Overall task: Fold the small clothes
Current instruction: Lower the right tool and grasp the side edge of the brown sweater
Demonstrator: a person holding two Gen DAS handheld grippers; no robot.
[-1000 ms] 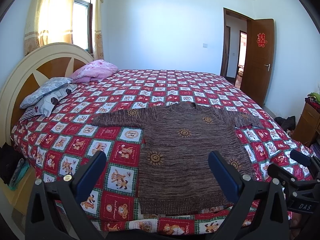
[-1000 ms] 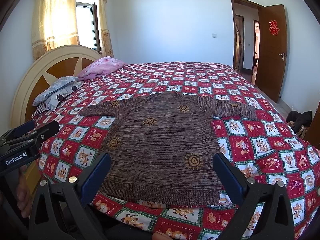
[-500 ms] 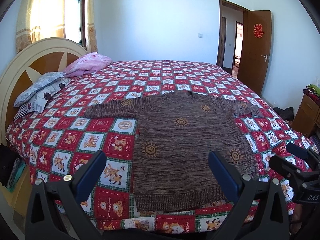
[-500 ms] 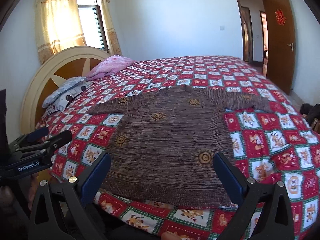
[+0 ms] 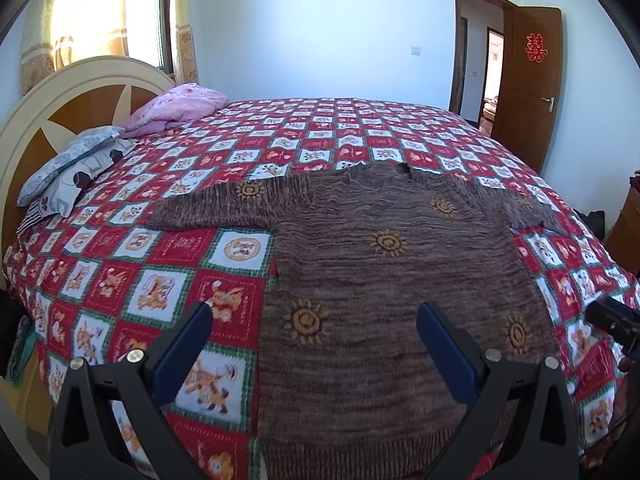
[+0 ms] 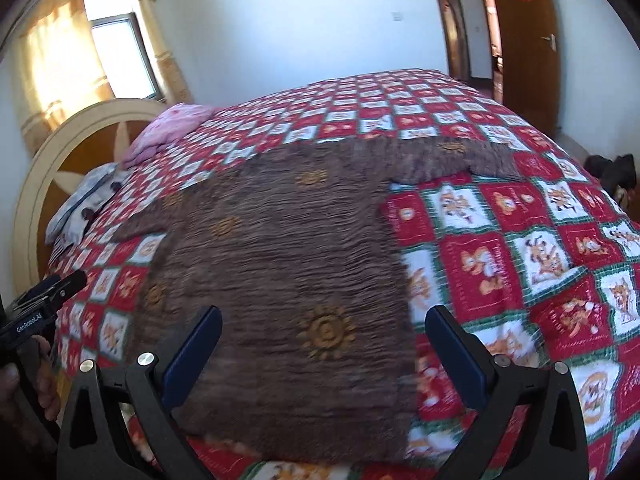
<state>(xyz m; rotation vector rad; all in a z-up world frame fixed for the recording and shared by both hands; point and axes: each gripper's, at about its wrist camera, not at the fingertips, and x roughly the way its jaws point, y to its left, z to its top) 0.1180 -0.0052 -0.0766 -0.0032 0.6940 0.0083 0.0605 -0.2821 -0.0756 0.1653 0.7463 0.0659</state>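
Note:
A brown knitted sweater (image 5: 384,280) with orange sun patterns lies flat on the bed, sleeves spread to both sides, hem toward me. It also shows in the right wrist view (image 6: 288,280). My left gripper (image 5: 314,328) is open and empty, held above the hem's left part. My right gripper (image 6: 324,328) is open and empty, above the hem's right part. The left gripper's tip shows at the left edge of the right wrist view (image 6: 44,296), and the right gripper's tip at the right edge of the left wrist view (image 5: 612,320).
The bed has a red and white checked quilt (image 5: 200,248). Pillows (image 5: 76,160) and a pink blanket (image 5: 176,112) lie by the round headboard (image 5: 80,92) at left. A brown door (image 5: 528,88) stands open at right. Dark things (image 6: 612,168) lie on the floor.
Both grippers have moved closer to the sweater and the bed's near edge. The right wrist view has tilted and is blurred with motion. Both grippers stay open.

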